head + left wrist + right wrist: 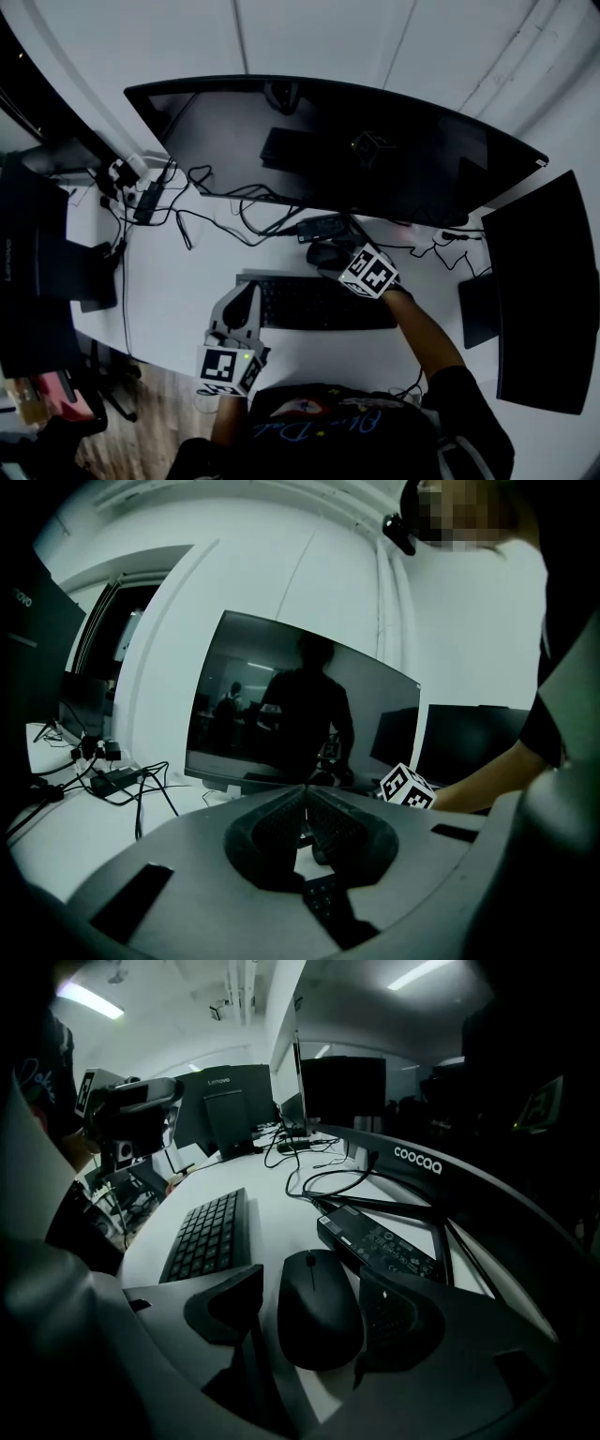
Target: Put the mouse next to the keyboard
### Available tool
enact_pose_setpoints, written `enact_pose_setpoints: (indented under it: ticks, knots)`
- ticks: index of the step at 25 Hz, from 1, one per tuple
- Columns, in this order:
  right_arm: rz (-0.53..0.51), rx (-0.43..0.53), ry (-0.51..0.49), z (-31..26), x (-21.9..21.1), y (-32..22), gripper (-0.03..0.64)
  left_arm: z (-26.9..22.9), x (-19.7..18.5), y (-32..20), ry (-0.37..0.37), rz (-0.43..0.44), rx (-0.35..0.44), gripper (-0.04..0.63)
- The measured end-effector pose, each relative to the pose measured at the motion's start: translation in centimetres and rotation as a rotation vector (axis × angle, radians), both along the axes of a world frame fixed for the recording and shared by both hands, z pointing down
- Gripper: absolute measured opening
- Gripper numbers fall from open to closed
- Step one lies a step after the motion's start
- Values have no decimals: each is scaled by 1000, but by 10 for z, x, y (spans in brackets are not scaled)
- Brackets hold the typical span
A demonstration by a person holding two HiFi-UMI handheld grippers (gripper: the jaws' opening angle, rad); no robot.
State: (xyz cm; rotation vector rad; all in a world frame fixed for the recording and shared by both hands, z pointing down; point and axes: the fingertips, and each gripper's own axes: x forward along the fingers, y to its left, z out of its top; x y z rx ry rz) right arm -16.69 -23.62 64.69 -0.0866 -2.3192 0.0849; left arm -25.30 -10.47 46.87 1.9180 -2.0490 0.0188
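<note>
While spread wide around the mouse (319, 1312) at lower centre, right of the keyboard (204, 1234) on the table (272, 1213), right tool (311, 1283) poised to grasp, squeeze likely next; left tool (307, 794) pressed together, empty.

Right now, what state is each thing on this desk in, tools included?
Right tool: open, astride the mouse.
Mouse: flat on the desk, not gripped.
Left tool: shut, empty.
Keyboard: flat, untouched.
Monitor: screen dark.
Adapter: flat beside the mouse.
</note>
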Motion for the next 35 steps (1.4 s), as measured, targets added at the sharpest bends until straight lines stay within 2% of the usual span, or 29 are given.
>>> enact_pose_setpoints:
  ticks: [15, 29, 35]
  knots:
    - [-18, -32, 72, 28, -2, -2, 281, 9, -9, -2, 10, -17, -18, 3]
    - [-13, -3, 65, 31, -2, -4, 279, 10, -9, -3, 13, -14, -20, 3]
    - [22, 3, 26, 20, -3, -4, 279, 10, -11, -2, 12, -14, -19, 2]
